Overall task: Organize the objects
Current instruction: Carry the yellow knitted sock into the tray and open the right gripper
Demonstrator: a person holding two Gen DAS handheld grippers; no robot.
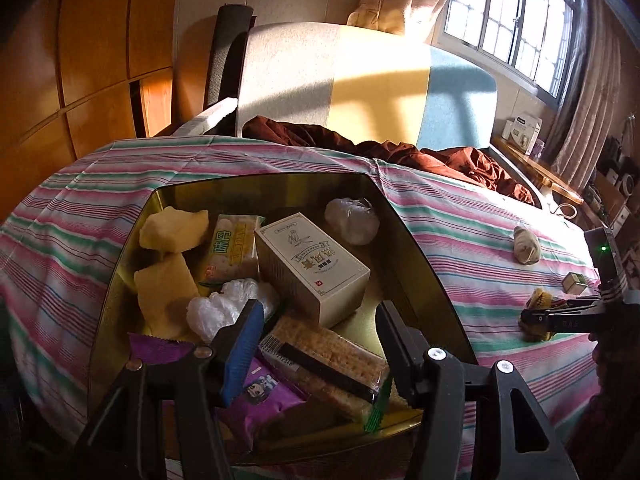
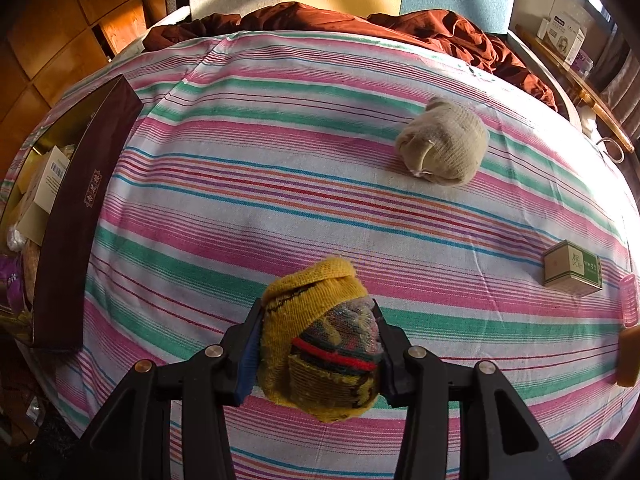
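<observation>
My left gripper (image 1: 320, 324) hangs open over a gold-lined box (image 1: 424, 256). No item is pressed between its pads. Right below its fingers lie a long cracker packet (image 1: 332, 356) and a purple packet (image 1: 264, 394). Further in sit a white carton (image 1: 316, 264), a green cracker pack (image 1: 234, 248), yellow blocks (image 1: 172, 228) and a white plastic bundle (image 1: 352, 220). My right gripper (image 2: 318, 312) is shut on a yellow patterned sock ball (image 2: 316, 352), just above the striped bedsheet (image 2: 280, 208). The left wrist view also shows the right gripper (image 1: 536, 316) at its right edge.
A beige sock ball (image 2: 444, 142) and a small green-and-white box (image 2: 572, 268) lie on the sheet. A pink item (image 2: 629, 300) and a tan block (image 2: 628, 356) sit at the right edge. The box's dark outer wall (image 2: 80, 208) stands at left. A brown blanket (image 2: 440, 28) lies behind.
</observation>
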